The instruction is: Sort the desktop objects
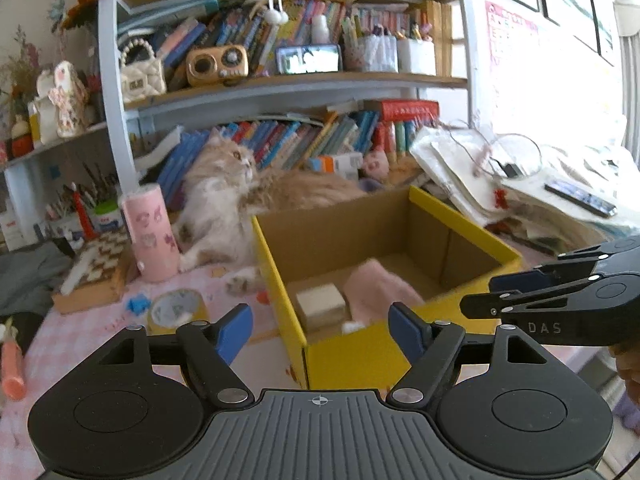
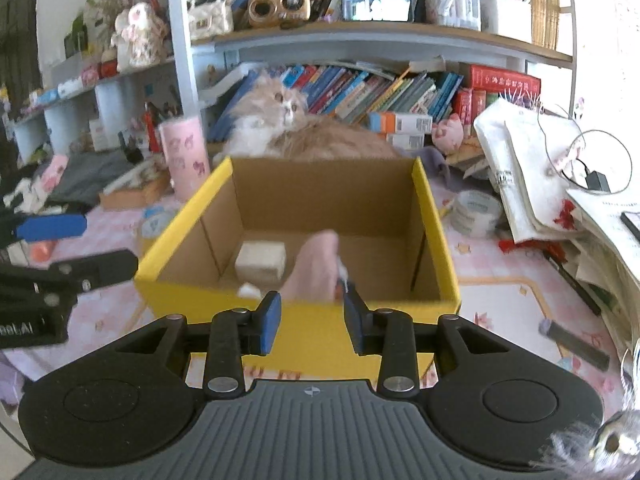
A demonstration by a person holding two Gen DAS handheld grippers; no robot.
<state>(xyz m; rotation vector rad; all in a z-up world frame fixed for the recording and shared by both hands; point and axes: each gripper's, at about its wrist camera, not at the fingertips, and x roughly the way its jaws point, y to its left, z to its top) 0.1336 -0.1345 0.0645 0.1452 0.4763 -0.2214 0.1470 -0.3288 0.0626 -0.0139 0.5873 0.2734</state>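
A yellow cardboard box [image 1: 464, 220] [image 2: 436, 216] stands open on the pink desk. Inside lie a pale block [image 1: 320, 304] [image 2: 262, 260] and a blurred pink fluffy thing [image 1: 376, 288] [image 2: 316, 264]. My left gripper [image 1: 320, 320] is open and empty, at the box's near left corner; in the right wrist view the left gripper [image 2: 80, 246] reaches in from the left. My right gripper [image 2: 312, 300] hovers over the near wall, jaws partly apart, with the pink thing just ahead of its tips. In the left wrist view the right gripper [image 1: 480, 292] is clear of the pink thing.
A long-haired cat [image 1: 224, 200] [image 2: 288, 128] lies right behind the box. A pink cylinder [image 1: 150, 232] and a tape roll [image 1: 176, 310] stand left of it. Another tape roll [image 2: 476, 212] and a paper pile [image 2: 528, 176] crowd the right. Bookshelves fill the back.
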